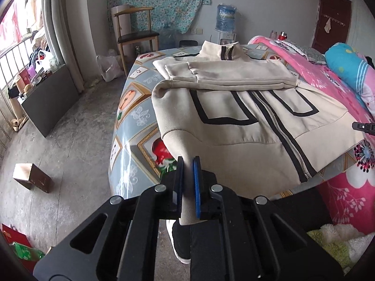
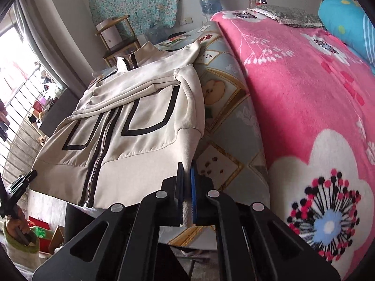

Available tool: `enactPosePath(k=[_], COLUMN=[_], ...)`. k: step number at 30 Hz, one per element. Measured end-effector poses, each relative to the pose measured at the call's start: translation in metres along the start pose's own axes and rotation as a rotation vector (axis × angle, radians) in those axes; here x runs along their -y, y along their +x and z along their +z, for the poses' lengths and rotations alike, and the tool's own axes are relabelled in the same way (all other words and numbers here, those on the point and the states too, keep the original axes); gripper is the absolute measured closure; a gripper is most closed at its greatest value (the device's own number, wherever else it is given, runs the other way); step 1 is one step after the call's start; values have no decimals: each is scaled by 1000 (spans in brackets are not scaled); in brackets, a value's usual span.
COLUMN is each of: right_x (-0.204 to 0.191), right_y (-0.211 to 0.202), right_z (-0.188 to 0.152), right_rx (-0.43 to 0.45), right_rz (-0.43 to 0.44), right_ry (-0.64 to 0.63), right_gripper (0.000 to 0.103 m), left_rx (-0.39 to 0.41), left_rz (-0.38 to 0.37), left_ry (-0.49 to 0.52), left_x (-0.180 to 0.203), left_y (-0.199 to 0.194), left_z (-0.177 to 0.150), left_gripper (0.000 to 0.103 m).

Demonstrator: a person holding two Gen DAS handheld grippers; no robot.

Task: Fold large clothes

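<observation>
Left gripper [image 1: 187,164] is pinching the jacket [image 1: 234,107] at its near hem corner, jaws closed on the cloth; right gripper [image 2: 186,171] is clamping the opposite hem corner likewise. The jacket (cream, black-trimmed, zipped) is lying on the bed [image 1: 131,107], sleeves folded across its chest. Beyond the jacket, a chair [image 1: 136,35] is standing.

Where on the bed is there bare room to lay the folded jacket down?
Bare tablecloth lies between the jacket and the pink blanket. Another strip runs left of the jacket along the bed's edge. The middle is taken by the jacket, whose hem both the left tool and right tool pinch.
</observation>
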State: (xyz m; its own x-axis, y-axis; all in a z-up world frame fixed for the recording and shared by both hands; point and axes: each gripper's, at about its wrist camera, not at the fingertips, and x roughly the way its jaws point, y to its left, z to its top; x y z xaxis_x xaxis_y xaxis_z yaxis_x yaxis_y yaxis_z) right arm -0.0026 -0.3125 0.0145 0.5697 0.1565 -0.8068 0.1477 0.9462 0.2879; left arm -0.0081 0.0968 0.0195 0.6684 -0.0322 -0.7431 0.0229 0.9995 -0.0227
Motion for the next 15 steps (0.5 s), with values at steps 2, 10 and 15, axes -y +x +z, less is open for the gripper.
enactPosePath(k=[2, 10, 15], right_x=[3, 4, -19], right_y=[0, 9, 2], right_z=[-20, -21, 45], right_rx=[-36, -20, 95], right_rz=[5, 6, 18], right_ry=[23, 34, -48], right_gripper=[98, 98, 98], left_rx=[-28, -19, 80], left_rz=[8, -30, -52], left_ry=[-36, -92, -72], left_x=[-6, -16, -22], left_y=[-5, 0, -2], left_z=[-14, -16, 37], left_gripper=[99, 99, 99])
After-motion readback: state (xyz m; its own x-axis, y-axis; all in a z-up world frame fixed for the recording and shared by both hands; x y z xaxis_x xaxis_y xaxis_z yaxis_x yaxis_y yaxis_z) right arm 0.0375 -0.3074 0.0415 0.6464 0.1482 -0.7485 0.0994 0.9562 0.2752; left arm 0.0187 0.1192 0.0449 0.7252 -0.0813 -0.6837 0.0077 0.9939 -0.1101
